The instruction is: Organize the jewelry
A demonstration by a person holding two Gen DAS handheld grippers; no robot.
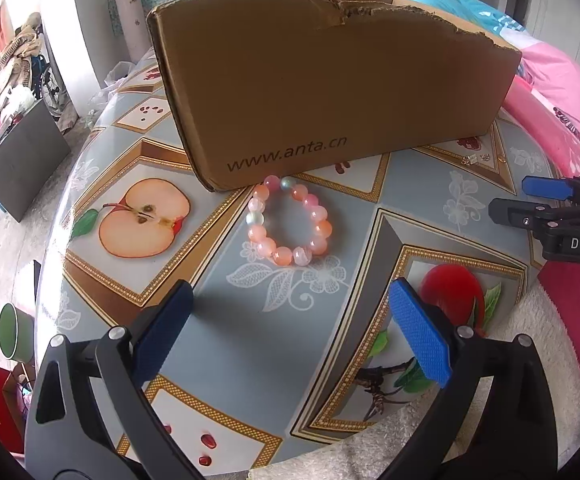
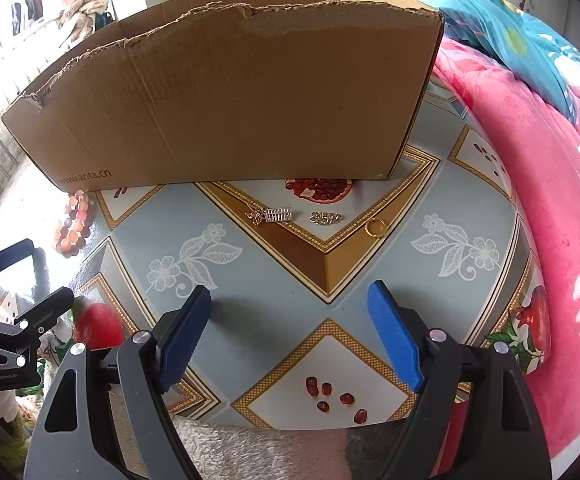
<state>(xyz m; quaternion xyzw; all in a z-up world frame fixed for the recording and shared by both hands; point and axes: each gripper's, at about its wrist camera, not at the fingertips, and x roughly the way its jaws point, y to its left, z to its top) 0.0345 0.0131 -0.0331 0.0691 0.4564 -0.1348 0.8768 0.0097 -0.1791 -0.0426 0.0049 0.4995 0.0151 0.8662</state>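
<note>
On my left wrist view, the left gripper (image 1: 290, 320) hangs wide apart and empty above the table (image 1: 218, 320). The bracelet (image 1: 290, 222) lies flat ahead of it, its far beads touching the box (image 1: 330, 92). My right gripper (image 1: 550, 200) shows at the right edge; I cannot tell its gap there.

On my right wrist view, the right gripper (image 2: 290, 324) is wide too, holding nothing. A charm (image 2: 271, 215), chain (image 2: 326, 218) and ring (image 2: 375, 226) lie in a row near the box (image 2: 230, 100).
</note>
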